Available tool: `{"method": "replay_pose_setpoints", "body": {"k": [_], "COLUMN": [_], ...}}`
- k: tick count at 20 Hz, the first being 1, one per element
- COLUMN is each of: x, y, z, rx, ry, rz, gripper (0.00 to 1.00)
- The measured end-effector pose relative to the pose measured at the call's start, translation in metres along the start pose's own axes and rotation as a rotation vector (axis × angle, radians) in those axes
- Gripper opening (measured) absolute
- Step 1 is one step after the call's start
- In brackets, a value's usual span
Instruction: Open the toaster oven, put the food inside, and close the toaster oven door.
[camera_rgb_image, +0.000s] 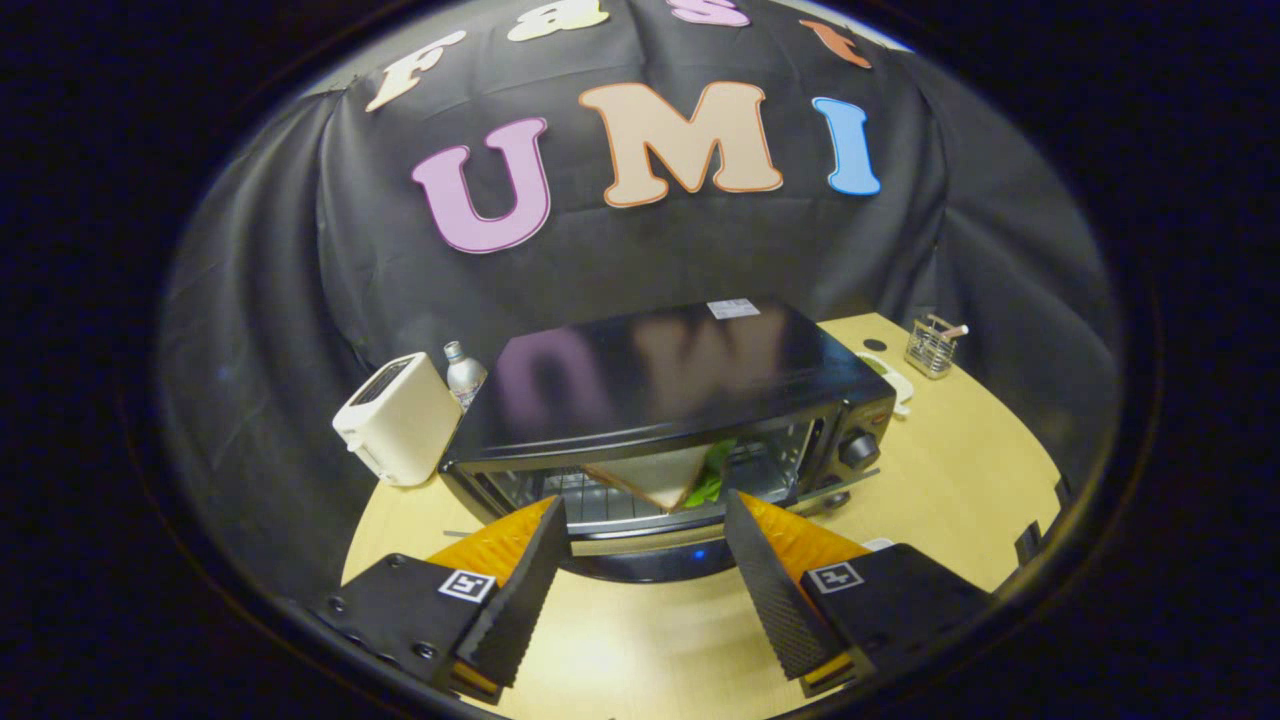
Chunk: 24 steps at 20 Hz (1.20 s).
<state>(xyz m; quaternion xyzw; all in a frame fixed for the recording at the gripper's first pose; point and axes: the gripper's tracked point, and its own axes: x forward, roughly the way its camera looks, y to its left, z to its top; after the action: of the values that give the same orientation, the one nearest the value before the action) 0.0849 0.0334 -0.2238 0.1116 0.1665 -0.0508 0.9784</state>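
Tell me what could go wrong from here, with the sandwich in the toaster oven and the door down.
1. The sandwich sits near the front of the toaster oven's rack, so the rising door might catch it.
2. The gripper is open, its fingers straddling the lowered door; they could slip off its edge while lifting.
3. A hard push may slide the oven back toward the white toaster and bottle.

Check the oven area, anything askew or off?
Little stands out. The sandwich sits tilted inside the toaster oven, whose door hangs open. The gripper is open, fingers just short of the door.
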Motion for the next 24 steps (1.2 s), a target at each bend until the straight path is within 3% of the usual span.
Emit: {"method": "replay_pose_setpoints", "body": {"k": [12,24], "x": [0.027,-0.028], "y": [0.008,0.012], "z": [0.034,0.123], "rx": [-0.021,-0.129], "ry": [-0.044,-0.187], "rz": [0.014,0.029], "gripper": [0.97,0.96]}}
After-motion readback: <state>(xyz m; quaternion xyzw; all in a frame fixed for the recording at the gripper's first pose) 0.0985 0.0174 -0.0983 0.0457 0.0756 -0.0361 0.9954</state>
